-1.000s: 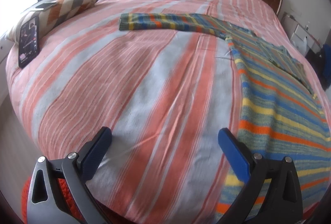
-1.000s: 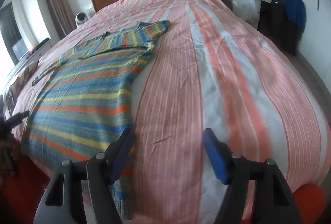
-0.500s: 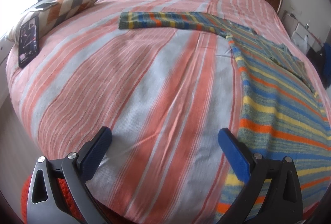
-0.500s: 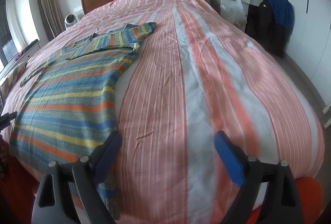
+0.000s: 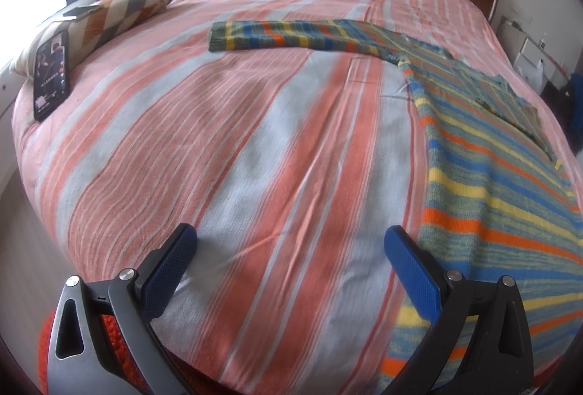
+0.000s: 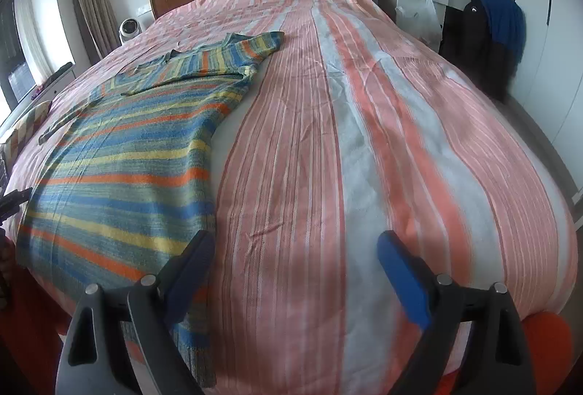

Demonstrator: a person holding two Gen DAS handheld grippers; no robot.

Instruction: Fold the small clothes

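**Sweater laid flat, both tools empty and poised at the hem**

The sweater (image 6: 120,154) lies spread on the bed (image 6: 382,140), body flat, hem at the near edge and draping slightly over it. One sleeve (image 5: 291,36) stretches straight out sideways, far ahead of the left tool (image 5: 288,249); the other sleeve (image 6: 233,54) angles out far ahead of the right tool (image 6: 291,254). No fold appears made yet, so the work looks to be at its start.

The left tool stands wide open with nothing between its jaws; the sweater's side edge runs just beside its right jaw. The right tool is likewise spread wide and empty; its left jaw sits over the hem corner, though contact cannot be told.

The next move probably calls for each tool to pinch a hem corner or reach ahead to a sleeve, closing on a single layer without gathering the bedspread underneath.

The sweater is a soft, fuzzy knit in blue, yellow, orange and grey-green stripes, limp and likely to stretch or sag when lifted. The bedspread is a thin woven cotton in coral and white stripes, lightly creased. A patterned pillow (image 5: 109,16) and a phone (image 5: 51,74) lie far to the left tool's left.
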